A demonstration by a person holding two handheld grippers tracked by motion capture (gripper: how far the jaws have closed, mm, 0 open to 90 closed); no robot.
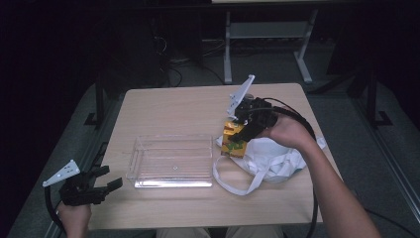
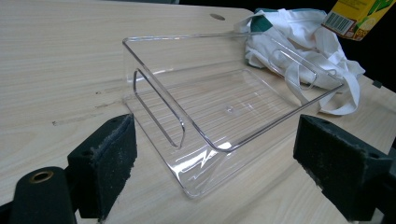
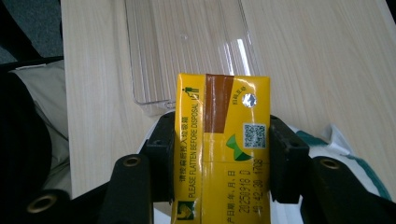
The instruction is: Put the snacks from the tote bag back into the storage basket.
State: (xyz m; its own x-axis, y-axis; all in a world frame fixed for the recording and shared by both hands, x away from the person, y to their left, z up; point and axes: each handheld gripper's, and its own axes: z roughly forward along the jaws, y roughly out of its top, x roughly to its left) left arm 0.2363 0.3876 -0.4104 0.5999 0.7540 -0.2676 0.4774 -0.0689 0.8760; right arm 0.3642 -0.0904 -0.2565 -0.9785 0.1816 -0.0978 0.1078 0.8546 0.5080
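A yellow drink carton (image 1: 234,140) (image 3: 221,144) hangs above the white cloth bag (image 1: 271,155), clamped between the pads of my right gripper (image 1: 239,133) (image 3: 219,156). The carton's top end with its foil straw spot faces the camera in the right gripper view. A clear plastic tray (image 1: 171,161) (image 2: 224,107) lies empty on the table to the left of the bag. My left gripper (image 1: 110,177) (image 2: 215,163) hovers at the table's front left corner, open, its pads (image 2: 109,158) spread wide and pointing at the tray's near corner. The carton's corner (image 2: 357,16) shows top right in the left gripper view.
The wooden table (image 1: 198,106) has bare surface behind the tray. The bag's straps (image 1: 233,183) loop out toward the front edge. A white metal frame (image 1: 267,44) stands on the floor beyond the table. The person's legs sit under the near edge.
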